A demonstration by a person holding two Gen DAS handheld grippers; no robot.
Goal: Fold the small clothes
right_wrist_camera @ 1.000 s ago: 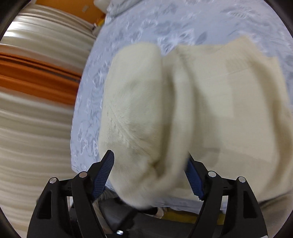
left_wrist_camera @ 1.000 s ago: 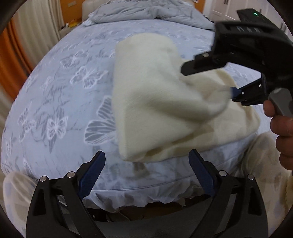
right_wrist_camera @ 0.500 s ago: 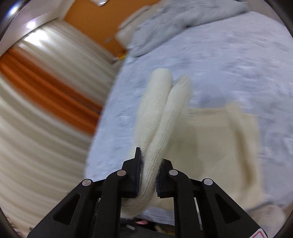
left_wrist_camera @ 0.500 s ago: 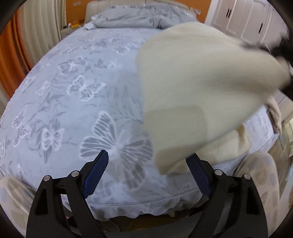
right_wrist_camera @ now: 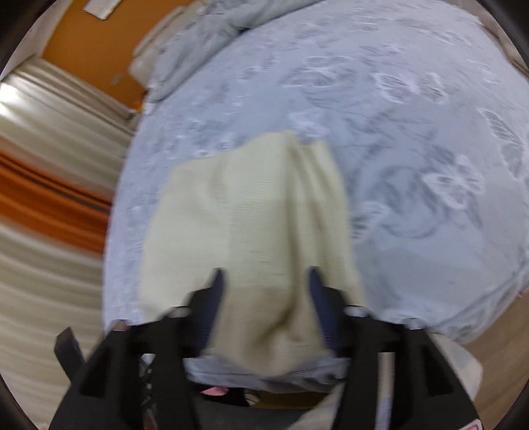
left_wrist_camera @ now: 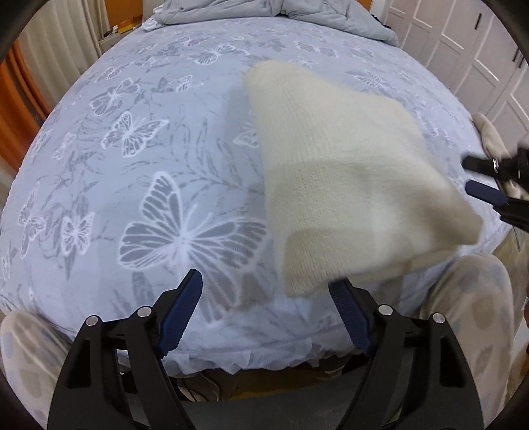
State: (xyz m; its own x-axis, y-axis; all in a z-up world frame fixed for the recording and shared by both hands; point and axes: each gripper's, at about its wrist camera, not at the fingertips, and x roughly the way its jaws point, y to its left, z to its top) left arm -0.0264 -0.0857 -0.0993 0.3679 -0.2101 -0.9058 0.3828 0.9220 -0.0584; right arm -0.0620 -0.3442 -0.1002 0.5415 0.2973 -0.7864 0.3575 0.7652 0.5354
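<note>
We see broad open bedsheet point(left_wrist_camera: 139, 185) left of the folded cream knit point(left_wrist_camera: 347, 172), so a gripper can pass freely there. The knit itself fills the bed's near right part, its near corner just beside the left gripper point(left_wrist_camera: 264, 307). The right gripper point(left_wrist_camera: 479, 182) crowds the knit's right edge. A crumpled duvet point(left_wrist_camera: 271, 10) blocks the far end, and knees point(left_wrist_camera: 469, 314) flank the near edge.
</note>
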